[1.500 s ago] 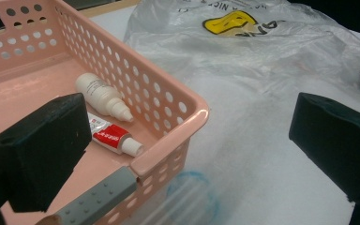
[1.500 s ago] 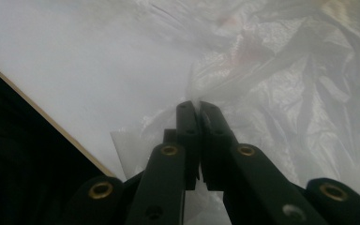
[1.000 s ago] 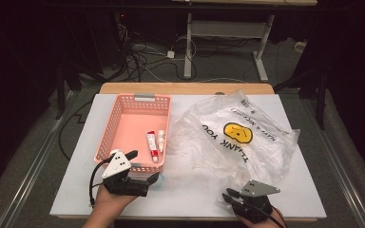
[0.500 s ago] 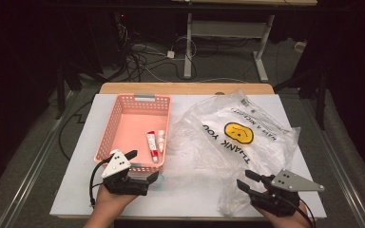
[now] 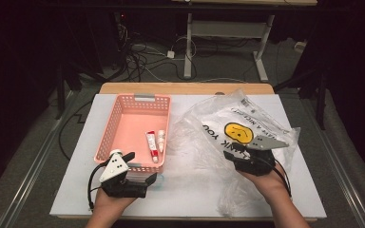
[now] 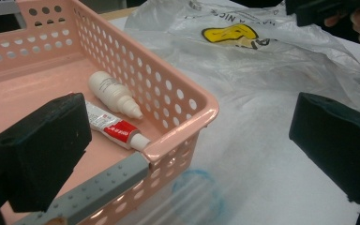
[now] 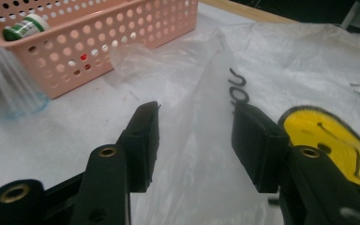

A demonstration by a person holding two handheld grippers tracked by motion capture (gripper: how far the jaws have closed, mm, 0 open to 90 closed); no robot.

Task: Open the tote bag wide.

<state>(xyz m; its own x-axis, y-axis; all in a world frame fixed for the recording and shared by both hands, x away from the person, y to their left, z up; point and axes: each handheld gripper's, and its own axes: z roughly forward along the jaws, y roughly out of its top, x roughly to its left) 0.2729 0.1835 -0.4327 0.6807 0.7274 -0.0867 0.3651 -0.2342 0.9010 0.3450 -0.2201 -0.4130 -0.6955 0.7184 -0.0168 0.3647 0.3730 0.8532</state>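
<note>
On the table, a crinkled clear plastic bag (image 5: 237,142) with a yellow smiley is being hovered over by the right gripper (image 7: 194,140), jaws just opening, half apart, nothing between them; black lettering is being shown close in its own view

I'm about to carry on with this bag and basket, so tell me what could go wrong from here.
1. The right tool stands open over the thin, crumpled plastic bag; closing may pinch just one slippery layer, or tear it.
2. A clear bottle with a blue base lies by the pink basket near the left tool; a nudge could roll it.
3. Dragging the bag could shove the basket holding the tube.
</note>
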